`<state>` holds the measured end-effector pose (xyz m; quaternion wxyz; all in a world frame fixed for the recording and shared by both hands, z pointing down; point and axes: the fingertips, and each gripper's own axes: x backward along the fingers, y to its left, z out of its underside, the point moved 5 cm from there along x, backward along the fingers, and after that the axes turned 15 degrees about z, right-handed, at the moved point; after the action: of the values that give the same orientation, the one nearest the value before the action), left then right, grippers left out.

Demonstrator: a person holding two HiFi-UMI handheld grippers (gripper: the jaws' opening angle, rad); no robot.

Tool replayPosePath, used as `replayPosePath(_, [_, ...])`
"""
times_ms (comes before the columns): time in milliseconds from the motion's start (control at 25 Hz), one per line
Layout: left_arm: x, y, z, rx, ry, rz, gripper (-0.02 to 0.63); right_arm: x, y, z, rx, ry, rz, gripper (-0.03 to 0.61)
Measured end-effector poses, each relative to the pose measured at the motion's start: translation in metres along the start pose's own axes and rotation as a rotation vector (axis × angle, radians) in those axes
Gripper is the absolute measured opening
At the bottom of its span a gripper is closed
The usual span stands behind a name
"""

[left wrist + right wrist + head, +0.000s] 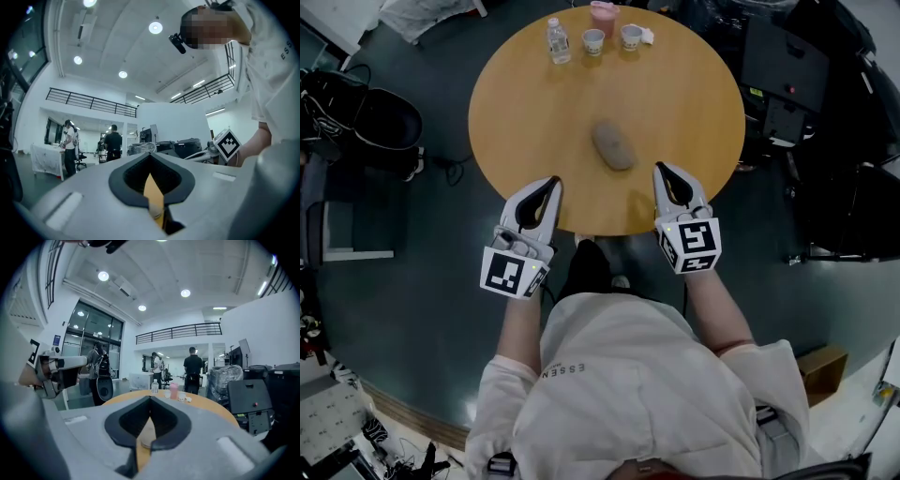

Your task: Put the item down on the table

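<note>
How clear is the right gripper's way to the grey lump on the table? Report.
Likely clear: the right gripper, shut and empty, sits near the grey lump with only bare table between.

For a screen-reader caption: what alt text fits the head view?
Seen from above, a person holds the left gripper and right gripper, both shut and empty, at the near edge of a round wooden table. A grey-brown lump lies mid-table; a bottle and cups stand at the far edge.

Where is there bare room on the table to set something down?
Bare wood lies left and right of the grey lump, and between it and the near edge. The far edge is crowded: bottle, two cups, pink container.
</note>
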<state>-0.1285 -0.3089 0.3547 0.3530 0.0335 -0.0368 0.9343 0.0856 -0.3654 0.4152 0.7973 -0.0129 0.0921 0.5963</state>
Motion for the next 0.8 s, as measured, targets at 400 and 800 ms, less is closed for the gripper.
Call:
replayPosePath(400, [0.024,-0.082,-0.005,0.068,-0.049,0.023,0.017,0.095,-0.015,0.015,-0.078,0.017,-0.012,-0.008])
replayPosePath(800, [0.092,-0.157,-0.003,0.101,-0.041,0.025,0.017,0.194,0.010,0.035,-0.053,0.037,0.028,-0.008])
